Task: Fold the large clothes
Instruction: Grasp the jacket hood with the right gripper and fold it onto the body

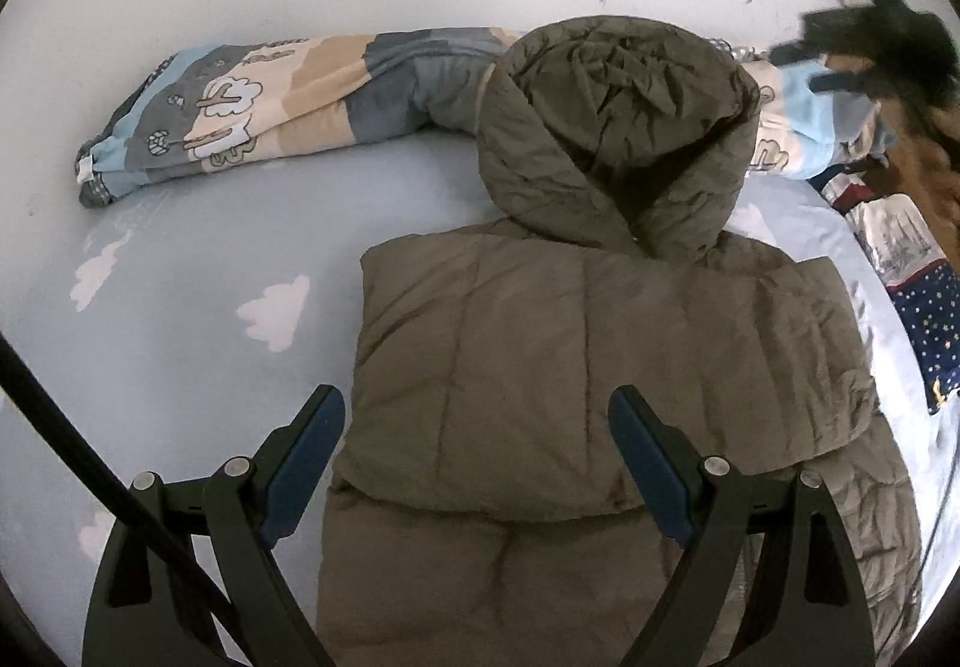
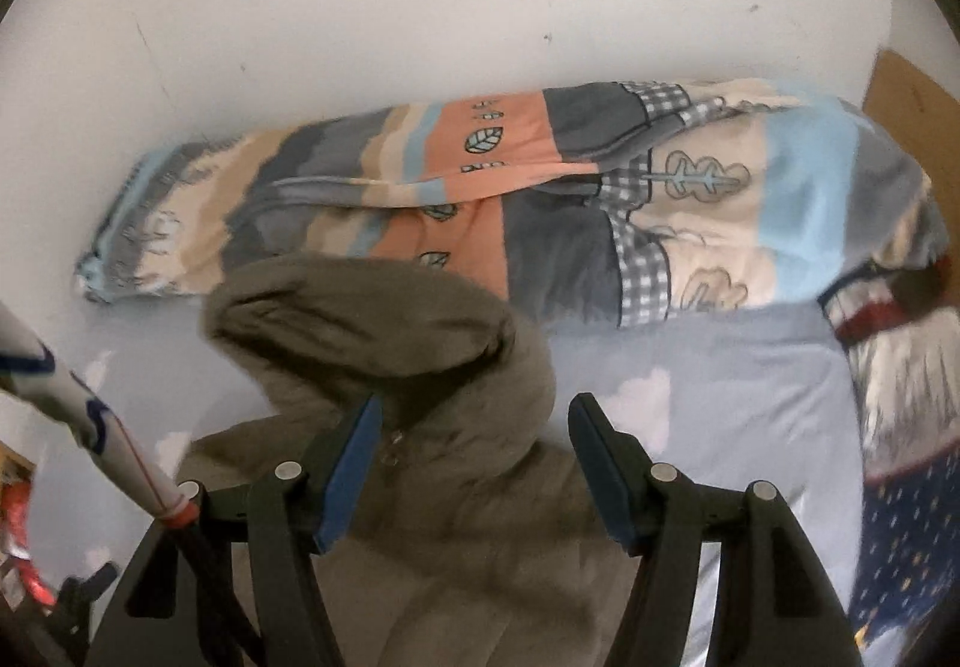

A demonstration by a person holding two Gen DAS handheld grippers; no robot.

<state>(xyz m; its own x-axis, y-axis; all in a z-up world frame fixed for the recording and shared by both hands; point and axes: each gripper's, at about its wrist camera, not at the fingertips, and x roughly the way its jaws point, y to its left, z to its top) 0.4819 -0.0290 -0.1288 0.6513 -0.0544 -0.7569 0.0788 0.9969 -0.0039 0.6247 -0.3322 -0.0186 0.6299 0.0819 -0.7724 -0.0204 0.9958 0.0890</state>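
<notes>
An olive-brown quilted hooded jacket (image 1: 600, 355) lies on the pale blue bed sheet (image 1: 198, 271), its sides folded in over the body and its hood (image 1: 618, 127) spread toward the wall. My left gripper (image 1: 477, 409) is open and empty, hovering above the jacket's lower left part. My right gripper (image 2: 474, 415) is open and empty above the hood (image 2: 384, 331), with its fingers on either side of the collar. The right gripper also shows in the left wrist view (image 1: 864, 43) as a dark blurred shape at the far right.
A rolled patterned duvet (image 1: 270, 109) lies along the white wall behind the jacket, also in the right wrist view (image 2: 540, 199). A navy starred blanket (image 1: 924, 307) lies at the right edge of the bed. A black cable (image 1: 90, 445) crosses the lower left.
</notes>
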